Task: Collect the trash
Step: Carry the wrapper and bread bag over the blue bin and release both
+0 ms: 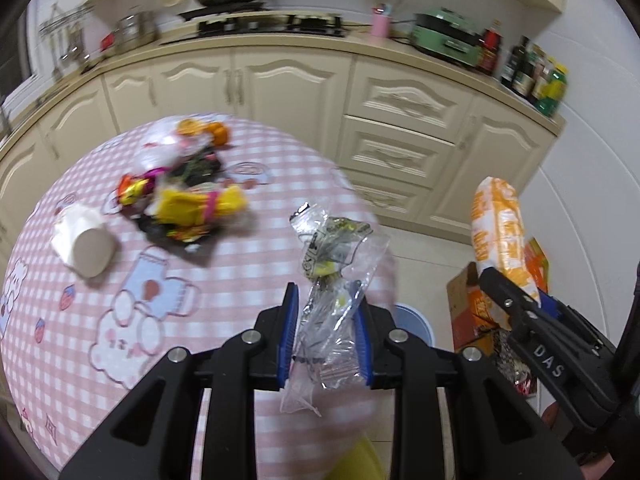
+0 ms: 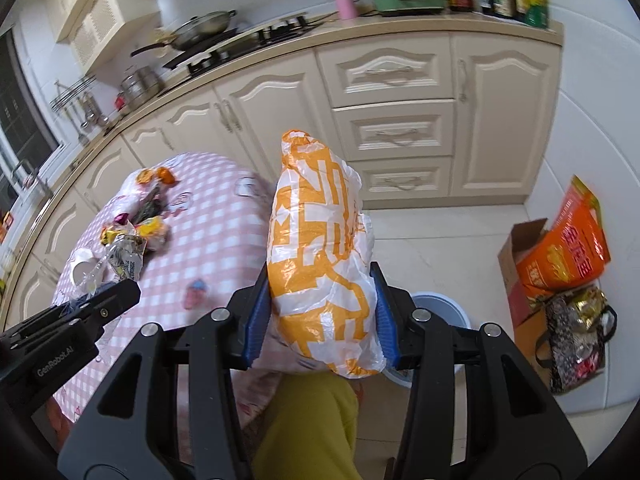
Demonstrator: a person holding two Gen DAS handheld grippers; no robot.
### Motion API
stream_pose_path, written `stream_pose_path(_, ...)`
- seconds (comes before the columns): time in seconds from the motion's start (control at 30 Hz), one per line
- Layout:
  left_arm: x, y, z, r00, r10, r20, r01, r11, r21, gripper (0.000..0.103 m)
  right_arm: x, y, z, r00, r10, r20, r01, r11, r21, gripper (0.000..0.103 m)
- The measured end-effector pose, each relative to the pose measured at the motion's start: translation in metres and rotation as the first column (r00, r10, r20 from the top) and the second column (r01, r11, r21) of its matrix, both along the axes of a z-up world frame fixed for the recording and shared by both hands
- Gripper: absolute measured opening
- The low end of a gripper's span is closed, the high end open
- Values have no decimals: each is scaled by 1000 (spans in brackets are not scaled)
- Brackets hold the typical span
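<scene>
My left gripper (image 1: 326, 304) is shut on a crumpled clear plastic wrapper (image 1: 332, 248) with yellow and green print, held above the near edge of the pink checked table (image 1: 240, 280). My right gripper (image 2: 320, 292) is shut on a bulging orange-and-white plastic bag (image 2: 316, 220), held off the table's right side above the floor. Each gripper shows in the other's view: the right gripper (image 1: 516, 308) with its bag (image 1: 498, 232), the left gripper (image 2: 120, 292) with its wrapper (image 2: 120, 256). A pile of coloured wrappers (image 1: 188, 200) and a tipped white paper cup (image 1: 86, 246) lie on the table.
A pale blue round bin (image 2: 440, 308) stands on the floor by the table, below my grippers. A cardboard box with an orange package (image 2: 560, 256) and a dark patterned bag (image 2: 576, 332) sit by the right wall. Cream kitchen cabinets (image 2: 392, 132) run behind. A person's yellow trouser leg (image 2: 312, 420) is underneath.
</scene>
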State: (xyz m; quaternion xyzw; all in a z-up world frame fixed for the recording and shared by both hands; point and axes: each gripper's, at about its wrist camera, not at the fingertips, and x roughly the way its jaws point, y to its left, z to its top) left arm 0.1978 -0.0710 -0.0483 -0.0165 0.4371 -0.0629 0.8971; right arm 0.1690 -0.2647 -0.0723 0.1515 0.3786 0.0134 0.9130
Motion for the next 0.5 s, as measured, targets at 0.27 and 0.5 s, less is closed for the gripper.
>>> stream_pose_path(0.27, -7, -66, -6, 993, -118, -13, 119, 993, 26, 26, -19, -53, -18, 994, -105, -37, 106, 994, 35, 46)
stream_pose_path(0.5, -7, -111, -23, 979, -198, -55, 200, 979, 46, 26, -32, -94, -39, 980, -181, -86, 187, 980, 61, 46)
